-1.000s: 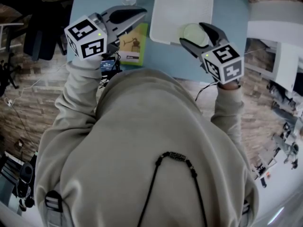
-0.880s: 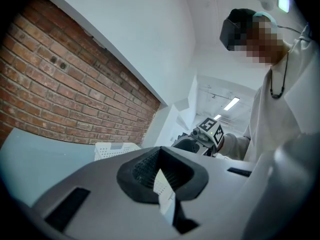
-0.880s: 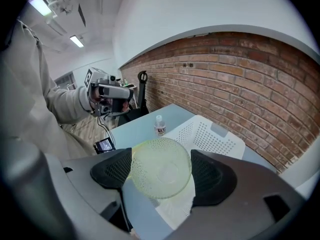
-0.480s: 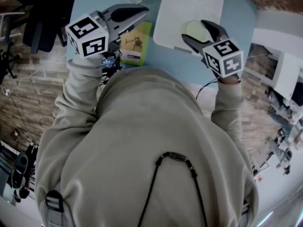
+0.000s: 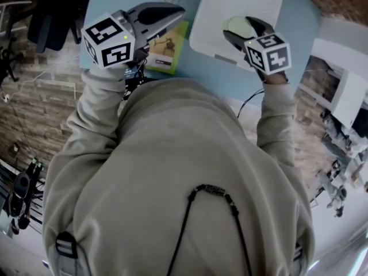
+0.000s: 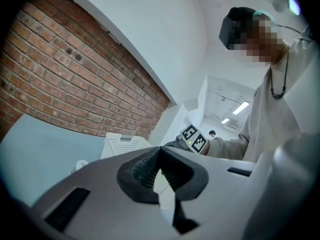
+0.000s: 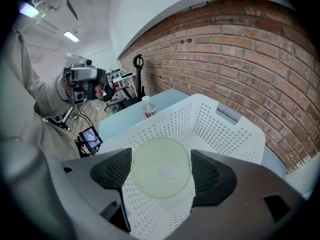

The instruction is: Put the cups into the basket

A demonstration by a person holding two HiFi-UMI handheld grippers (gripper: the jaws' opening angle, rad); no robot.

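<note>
The pale blue surface (image 5: 109, 7) carries a white perforated basket (image 7: 225, 129), which lies directly below and beyond the right gripper (image 5: 241, 30). Its fingers are clamped on a pale green cup (image 7: 161, 168), held over the basket's open mouth. The left gripper (image 5: 174, 13) has its fingers pressed together with nothing between them. No cup shows inside the basket yet, so lowering and releasing this one appears to be what is left.

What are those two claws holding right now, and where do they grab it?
Right gripper clamps a pale green cup by its opposite sides, above the white basket. Left gripper: shut, empty.
</note>
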